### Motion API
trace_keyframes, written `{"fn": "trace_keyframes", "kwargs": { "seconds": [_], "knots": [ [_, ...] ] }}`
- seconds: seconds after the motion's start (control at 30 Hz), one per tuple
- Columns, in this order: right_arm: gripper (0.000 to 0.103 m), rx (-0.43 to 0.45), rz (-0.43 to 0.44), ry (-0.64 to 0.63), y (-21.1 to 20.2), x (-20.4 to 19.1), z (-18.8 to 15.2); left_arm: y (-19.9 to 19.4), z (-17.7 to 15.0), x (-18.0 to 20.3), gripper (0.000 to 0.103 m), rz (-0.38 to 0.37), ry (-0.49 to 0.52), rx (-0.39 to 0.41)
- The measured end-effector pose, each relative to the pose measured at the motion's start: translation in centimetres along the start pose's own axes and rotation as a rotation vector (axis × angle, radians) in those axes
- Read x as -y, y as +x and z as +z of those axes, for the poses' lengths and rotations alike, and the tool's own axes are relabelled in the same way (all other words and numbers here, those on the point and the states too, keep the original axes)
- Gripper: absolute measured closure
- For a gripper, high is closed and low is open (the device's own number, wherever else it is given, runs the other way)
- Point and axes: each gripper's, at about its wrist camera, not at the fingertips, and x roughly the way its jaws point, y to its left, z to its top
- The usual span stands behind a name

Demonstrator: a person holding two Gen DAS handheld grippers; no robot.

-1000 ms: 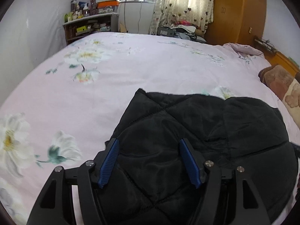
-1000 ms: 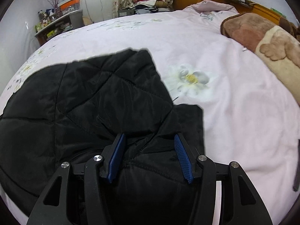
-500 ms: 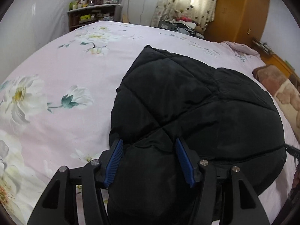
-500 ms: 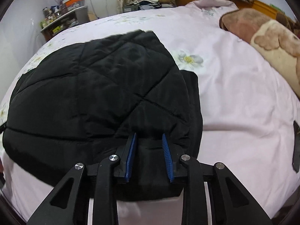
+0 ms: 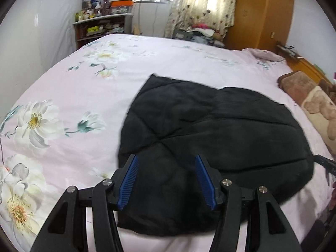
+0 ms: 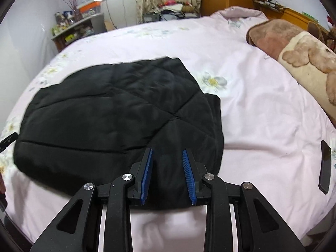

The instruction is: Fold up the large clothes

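My left gripper (image 5: 166, 177) is closing and my right gripper (image 6: 167, 173) is opening, neither pinching the black jacket (image 5: 210, 136) at the bed's (image 5: 84, 88) near edge. Only the right view shows a dark phone (image 6: 325, 166).

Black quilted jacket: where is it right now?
The black quilted jacket lies folded on the pink floral bedspread, just ahead of both grippers, left of the brown blanket.

Left gripper (image 5: 166, 178) closing, right gripper (image 6: 167, 171) opening (both angled downward, fingers apart)
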Motion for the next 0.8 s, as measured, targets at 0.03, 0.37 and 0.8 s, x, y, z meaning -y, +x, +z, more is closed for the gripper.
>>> {"fn": "trace_keyframes", "kwargs": {
  "seconds": [0.03,0.37,0.8],
  "knots": [
    [0.073,0.006,0.010,-0.003,-0.3,-0.4,-0.2,-0.1,0.0,0.6,0.044,-0.021,0.000,0.001],
    [0.073,-0.077,0.072,-0.086,4.5,-6.9,0.2,5.7,0.3,7.9,0.043,-0.116,0.084,-0.094],
    [0.056,-0.025,0.112,-0.070,0.6,-5.2,0.0,0.3,0.8,6.2,0.043,-0.021,0.101,-0.024]
  ]
}}
